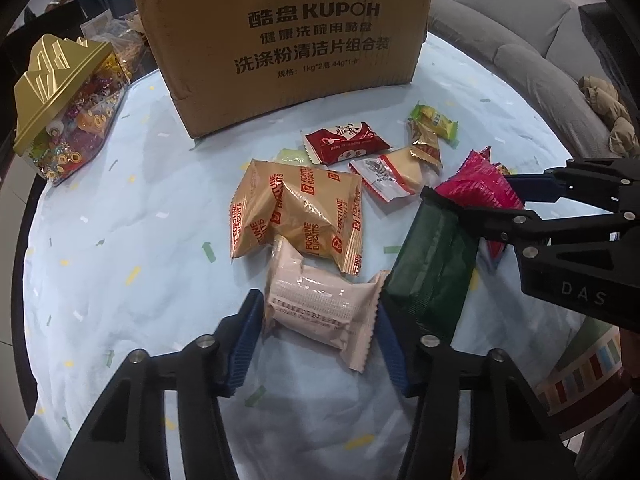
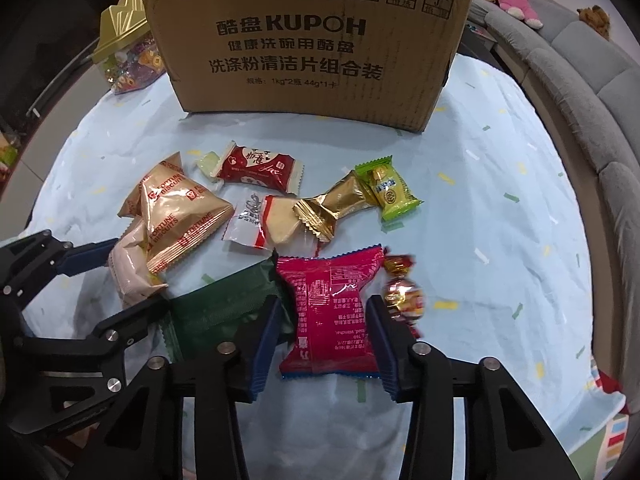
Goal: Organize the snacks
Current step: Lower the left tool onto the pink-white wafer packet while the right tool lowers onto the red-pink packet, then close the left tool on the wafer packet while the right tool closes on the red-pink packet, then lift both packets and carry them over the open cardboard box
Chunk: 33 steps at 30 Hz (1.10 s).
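Note:
Loose snack packets lie on a light blue cloth [image 1: 120,240] in front of a cardboard box [image 1: 280,40]. My left gripper [image 1: 316,306] points down, its blue pads pressing both ends of a pale pink packet [image 1: 320,320]. From the right wrist view that packet [image 2: 128,276] looks crumpled in the left gripper [image 2: 138,274]. My right gripper [image 2: 324,304] is shut on a magenta packet [image 2: 328,320], pinching its sides. A dark green packet [image 2: 216,308] lies flat between the two grippers, partly under the magenta one. The right gripper [image 1: 472,192] reaches in from the right.
Behind the held packets lie a gold Fortune Biscuits bag [image 1: 296,216], a red packet [image 1: 344,142], a clear-wrapped wafer [image 2: 276,220], a yellow-green candy [image 2: 388,192] and a round foil candy [image 2: 402,296]. A gold-lidded candy container [image 1: 60,100] stands far left. A grey sofa [image 1: 520,40] curves along the right.

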Each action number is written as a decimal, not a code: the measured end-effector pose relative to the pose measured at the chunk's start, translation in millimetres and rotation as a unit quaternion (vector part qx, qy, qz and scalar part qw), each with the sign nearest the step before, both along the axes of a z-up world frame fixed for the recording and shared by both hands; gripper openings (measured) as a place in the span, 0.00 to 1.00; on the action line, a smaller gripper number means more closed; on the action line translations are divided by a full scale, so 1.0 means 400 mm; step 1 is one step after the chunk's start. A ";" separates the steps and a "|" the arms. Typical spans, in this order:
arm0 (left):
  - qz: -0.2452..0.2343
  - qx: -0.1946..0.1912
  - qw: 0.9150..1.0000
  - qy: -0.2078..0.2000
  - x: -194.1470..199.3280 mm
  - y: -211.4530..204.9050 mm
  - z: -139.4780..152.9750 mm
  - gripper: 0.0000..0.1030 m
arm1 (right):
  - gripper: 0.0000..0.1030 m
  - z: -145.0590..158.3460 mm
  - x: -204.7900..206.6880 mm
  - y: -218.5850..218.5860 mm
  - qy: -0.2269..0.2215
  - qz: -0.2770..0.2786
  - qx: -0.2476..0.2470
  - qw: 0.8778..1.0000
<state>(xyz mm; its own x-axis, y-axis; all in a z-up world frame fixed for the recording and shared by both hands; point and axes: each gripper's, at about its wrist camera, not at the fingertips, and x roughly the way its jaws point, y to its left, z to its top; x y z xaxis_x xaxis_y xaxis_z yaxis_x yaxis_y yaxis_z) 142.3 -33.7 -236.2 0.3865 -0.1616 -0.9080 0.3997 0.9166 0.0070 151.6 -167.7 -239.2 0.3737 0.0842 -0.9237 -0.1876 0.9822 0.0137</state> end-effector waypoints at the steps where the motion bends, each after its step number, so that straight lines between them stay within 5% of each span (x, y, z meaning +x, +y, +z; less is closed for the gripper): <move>1: 0.000 0.000 1.000 -0.001 -0.002 -0.001 0.001 0.48 | 0.34 0.001 0.001 0.001 -0.001 0.001 -0.003 1.000; 18: 0.028 -0.002 1.000 -0.013 -0.046 0.009 0.063 0.46 | 0.29 0.065 -0.021 -0.002 -0.006 -0.001 0.000 1.000; 33: 0.075 -0.016 0.996 -0.041 -0.084 0.025 0.200 0.46 | 0.29 0.217 -0.074 -0.018 -0.066 -0.011 -0.004 0.998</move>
